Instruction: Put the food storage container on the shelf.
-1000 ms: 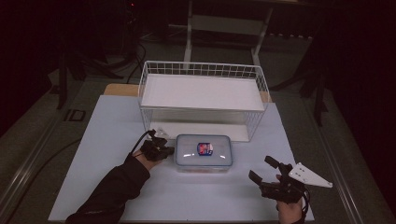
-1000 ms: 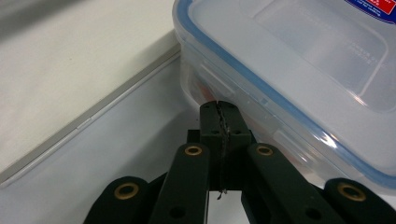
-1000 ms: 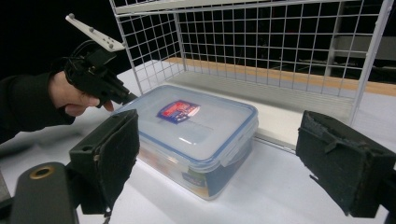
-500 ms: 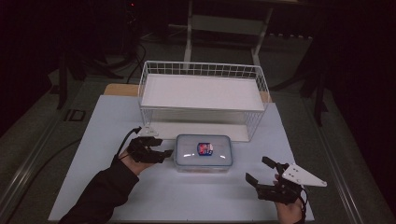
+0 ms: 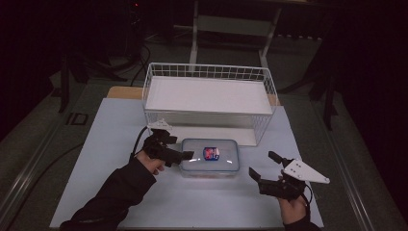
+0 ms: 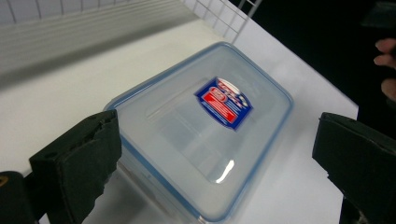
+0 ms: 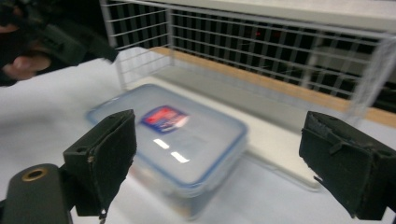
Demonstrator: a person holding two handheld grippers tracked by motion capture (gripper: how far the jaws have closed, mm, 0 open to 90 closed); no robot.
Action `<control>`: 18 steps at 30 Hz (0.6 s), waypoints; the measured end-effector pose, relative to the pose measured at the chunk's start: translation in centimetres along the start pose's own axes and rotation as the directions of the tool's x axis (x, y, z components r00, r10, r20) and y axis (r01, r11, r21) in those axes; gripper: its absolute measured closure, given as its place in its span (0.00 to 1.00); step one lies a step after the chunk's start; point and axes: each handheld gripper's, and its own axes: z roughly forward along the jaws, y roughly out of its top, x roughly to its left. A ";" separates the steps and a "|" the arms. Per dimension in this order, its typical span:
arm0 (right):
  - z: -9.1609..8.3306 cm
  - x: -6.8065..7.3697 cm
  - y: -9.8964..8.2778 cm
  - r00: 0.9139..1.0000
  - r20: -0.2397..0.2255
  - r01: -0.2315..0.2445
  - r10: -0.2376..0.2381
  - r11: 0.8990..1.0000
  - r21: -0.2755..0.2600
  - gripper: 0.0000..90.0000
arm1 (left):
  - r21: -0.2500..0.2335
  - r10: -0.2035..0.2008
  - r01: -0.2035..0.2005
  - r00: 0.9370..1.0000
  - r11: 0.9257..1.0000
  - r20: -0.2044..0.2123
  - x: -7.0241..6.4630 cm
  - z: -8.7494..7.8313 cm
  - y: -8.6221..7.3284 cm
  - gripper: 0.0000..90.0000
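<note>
Clear lidded box [image 5: 210, 157] between 2 wide-apart grippers

A clear lidded box [image 5: 210, 158] lies flat near the middle of the white desk [image 5: 106, 144], just in front of a white wire basket [image 5: 208, 96] whose mesh wall blocks the way behind it, with a narrow strip of bare desk between the two. The left gripper [image 5: 186, 155] sits close at the box's left end, jaws spread wide, and the right gripper [image 5: 266, 167] hovers off the box's right front corner, jaws also wide, with open desk between it and the box. Bare desk lies in front of the box and to the far left and right.
</note>
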 end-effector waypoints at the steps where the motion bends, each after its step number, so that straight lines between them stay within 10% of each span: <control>1: 0.1 -0.2 0.1 1.000 -0.004 -0.004 0.004 1.000 0.005 0.15 | 0.011 -0.029 0.029 0.999 1.000 0.015 0.5 0.3 -0.1 0.02; 9: 2.0 -0.8 0.5 0.988 -0.109 -0.097 0.105 0.992 0.078 0.15 | 0.072 -0.182 0.179 0.983 0.981 0.030 3.3 1.3 -1.5 0.04; 15: 4.2 -0.2 0.7 0.980 -0.173 -0.074 0.100 0.985 0.154 0.12 | 0.152 -0.364 0.351 0.929 0.924 0.071 5.7 2.2 -2.3 0.11; 18: 5.0 -0.2 0.4 0.976 -0.183 -0.087 0.121 0.979 0.182 0.12 | 0.191 -0.398 0.377 0.913 0.906 0.086 6.2 2.7 -2.8 0.20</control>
